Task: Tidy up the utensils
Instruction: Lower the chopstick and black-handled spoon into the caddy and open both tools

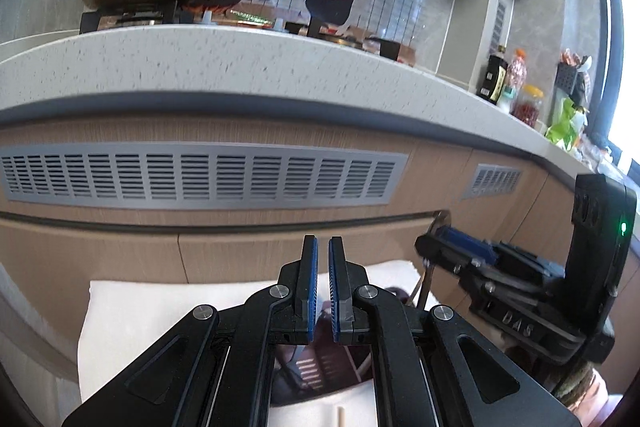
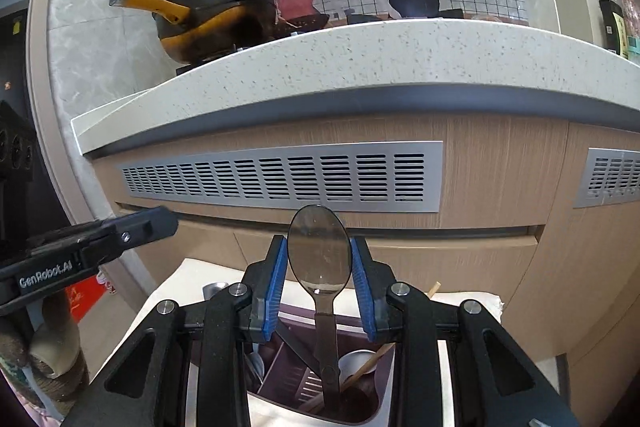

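Observation:
My right gripper is shut on the bowl of a metal spoon, which stands upright between the blue pads. The spoon's handle runs down into a maroon utensil holder directly below. That holder has slotted compartments with a wooden chopstick and another spoon inside. In the left wrist view my left gripper is shut with nothing between its pads, hovering over the same holder. The right gripper shows at its right, the spoon hanging from it.
The holder rests on a white cloth. Straight ahead is a wooden cabinet front with a grey vent grille under a speckled countertop. A yellow-handled pan sits on the stove. Bottles and jars line the counter's right.

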Demonstrator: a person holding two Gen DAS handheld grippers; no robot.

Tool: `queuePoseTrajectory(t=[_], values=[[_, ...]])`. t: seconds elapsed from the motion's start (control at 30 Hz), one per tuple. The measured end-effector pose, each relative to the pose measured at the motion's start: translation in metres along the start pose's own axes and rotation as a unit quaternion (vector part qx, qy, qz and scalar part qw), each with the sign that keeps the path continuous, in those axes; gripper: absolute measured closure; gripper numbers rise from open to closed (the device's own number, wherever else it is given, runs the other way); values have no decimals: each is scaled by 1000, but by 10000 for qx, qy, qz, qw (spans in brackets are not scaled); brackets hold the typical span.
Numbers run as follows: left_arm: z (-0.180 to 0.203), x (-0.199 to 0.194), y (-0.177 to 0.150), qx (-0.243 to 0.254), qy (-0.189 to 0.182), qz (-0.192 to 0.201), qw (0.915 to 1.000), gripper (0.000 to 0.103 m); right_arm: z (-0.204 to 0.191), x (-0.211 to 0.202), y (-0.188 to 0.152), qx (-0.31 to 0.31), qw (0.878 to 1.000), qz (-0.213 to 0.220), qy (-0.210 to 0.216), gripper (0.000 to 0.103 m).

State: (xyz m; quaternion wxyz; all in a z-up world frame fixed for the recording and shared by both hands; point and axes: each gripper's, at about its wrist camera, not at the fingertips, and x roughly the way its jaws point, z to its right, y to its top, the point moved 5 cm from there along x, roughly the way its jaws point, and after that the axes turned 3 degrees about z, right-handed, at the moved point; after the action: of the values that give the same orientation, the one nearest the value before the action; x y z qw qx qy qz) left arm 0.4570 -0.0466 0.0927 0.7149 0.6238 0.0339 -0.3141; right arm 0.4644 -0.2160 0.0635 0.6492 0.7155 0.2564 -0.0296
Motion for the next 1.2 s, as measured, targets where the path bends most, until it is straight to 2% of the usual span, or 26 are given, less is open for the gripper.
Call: queuePoseTrajectory(t=[0.13,0.23,0.3,0.4,0.5,0.67,0.8,0.83,0.87,0.9,1.0,1.1,1.2], values=[[4,-4,-24,179,-160,-371,9990,96,-2,-17,3,-26,10000,22,76,74],[14,-7,-56,463,-373,-879,9944,92,-6,-34,2,-111,9999,-4,127,74],[22,-5,-85,568,-537,-1472,9860,86,-9,-47,0,-182,9998,-3,99,74],[32,7,-122,531,-803,-2387,9663,78,-11,-65,-2,-251,9996,51,96,74],[39,24,-157,563,-734,-3197,9430,78,-10,-82,-2,-242,9995,146,109,74],[38,59,-188,795,-113,-3887,9179,78,-5,-105,-3,-194,9994,252,132,74],[40,79,-216,752,9,-4389,8954,80,-1,-118,-6,-184,9993,309,120,74],[45,78,-215,898,51,-4196,9033,83,1,-121,-6,-163,9993,327,106,74],[49,77,-217,1054,72,-4152,9036,86,2,-123,-7,-131,9993,339,102,74],[52,76,-218,1072,73,-4088,9063,96,4,-126,-7,-88,9993,351,102,74],[56,65,-221,985,123,-3743,9220,97,6,-134,-9,-26,9992,380,111,74],[58,34,-208,854,120,-3001,9500,97,5,-140,-11,-74,9993,371,70,74],[58,0,-183,460,-42,-2356,9707,97,3,-144,-10,-102,9992,388,57,74]])
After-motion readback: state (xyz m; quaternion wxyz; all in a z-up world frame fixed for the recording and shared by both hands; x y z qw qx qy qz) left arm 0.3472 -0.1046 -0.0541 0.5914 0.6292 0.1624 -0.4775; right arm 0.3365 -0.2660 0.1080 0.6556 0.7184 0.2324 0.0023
